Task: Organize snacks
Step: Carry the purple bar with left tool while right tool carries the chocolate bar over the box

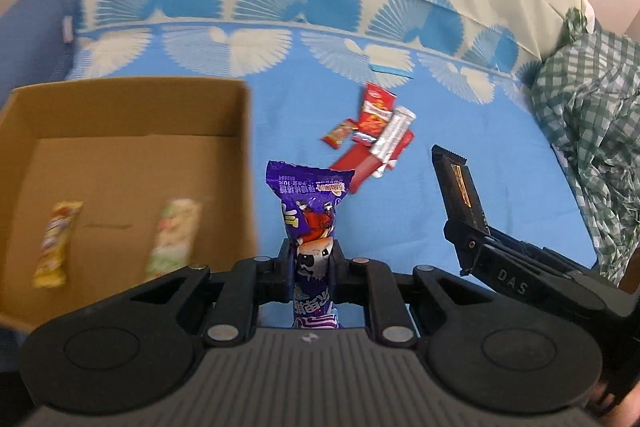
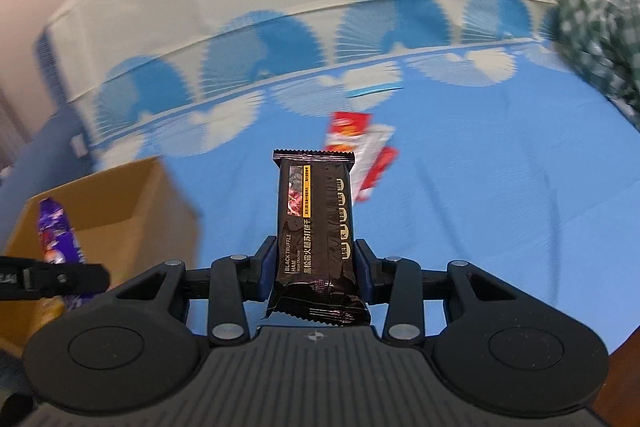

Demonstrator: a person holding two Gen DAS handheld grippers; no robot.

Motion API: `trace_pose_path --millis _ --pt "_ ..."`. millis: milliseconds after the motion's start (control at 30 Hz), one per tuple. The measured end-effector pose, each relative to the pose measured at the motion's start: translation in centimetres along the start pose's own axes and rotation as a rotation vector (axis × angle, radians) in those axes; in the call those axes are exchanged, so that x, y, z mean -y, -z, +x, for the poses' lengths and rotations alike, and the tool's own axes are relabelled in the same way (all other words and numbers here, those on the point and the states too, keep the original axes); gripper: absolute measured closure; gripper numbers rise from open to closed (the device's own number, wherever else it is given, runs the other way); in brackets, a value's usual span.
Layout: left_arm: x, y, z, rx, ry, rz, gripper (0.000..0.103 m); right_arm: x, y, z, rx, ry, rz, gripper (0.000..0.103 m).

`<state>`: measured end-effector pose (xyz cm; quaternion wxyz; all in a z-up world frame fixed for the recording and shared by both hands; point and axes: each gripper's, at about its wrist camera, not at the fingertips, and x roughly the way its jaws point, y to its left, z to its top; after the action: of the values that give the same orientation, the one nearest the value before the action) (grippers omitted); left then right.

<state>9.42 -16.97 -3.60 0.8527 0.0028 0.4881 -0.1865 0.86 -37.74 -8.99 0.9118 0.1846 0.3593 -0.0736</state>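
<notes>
Now both grippers carry snacks: left gripper (image 1: 311, 259) clamps a purple packet (image 1: 310, 211), cardboard box (image 1: 120, 131) just to its left; right gripper (image 2: 316, 267) clamps a black cracker pack (image 2: 316, 219). Next, likely dropping each inside.

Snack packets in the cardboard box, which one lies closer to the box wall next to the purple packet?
The pale green and white packet. It lies toward the cardboard box wall beside the purple packet that the left gripper holds; the yellow packet lies farther away.
</notes>
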Motion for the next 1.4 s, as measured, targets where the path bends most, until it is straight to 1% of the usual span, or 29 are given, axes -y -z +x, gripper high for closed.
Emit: trace_pose_path --millis 167,333,500,667,767,967,1067,1167,1400 --pt "-4.0 2.3 -4.4 0.024 -0.038 -0.027 0.086 -4.9 1.3 -3.0 -0.022 -0.075 -0.042 0.062" --pt "-7.5 4.2 -7.5 0.061 -0.084 -0.057 0.086 -9.1 2.9 -4.8 -0.038 -0.116 -0.092 0.062" --pt "-10.5 5.9 -9.9 0.085 -0.120 -0.088 0.086 -12.6 4.0 -6.0 -0.044 -0.152 -0.133 0.062" --pt "-12.9 7.2 -11.6 0.101 -0.139 -0.116 0.086 -15.4 4.7 -7.0 -0.040 -0.178 -0.177 0.062" --pt "-13.9 7.7 -12.4 0.113 -0.148 -0.128 0.086 -16.7 5.2 -7.7 -0.039 -0.194 -0.196 0.062" --pt "-14.6 7.7 -13.2 0.132 -0.165 -0.128 0.086 -18.3 5.5 -8.3 -0.032 -0.223 -0.226 0.062" --pt "-14.8 7.6 -13.6 0.144 -0.188 -0.110 0.086 -19.0 5.5 -8.2 -0.032 -0.225 -0.233 0.062" --pt "-15.0 7.4 -13.5 0.140 -0.203 -0.097 0.086 -19.2 5.6 -8.2 -0.031 -0.231 -0.233 0.062" --pt "-15.4 6.7 -12.6 0.137 -0.232 -0.050 0.086 -19.2 5.4 -7.3 -0.048 -0.219 -0.232 0.062"
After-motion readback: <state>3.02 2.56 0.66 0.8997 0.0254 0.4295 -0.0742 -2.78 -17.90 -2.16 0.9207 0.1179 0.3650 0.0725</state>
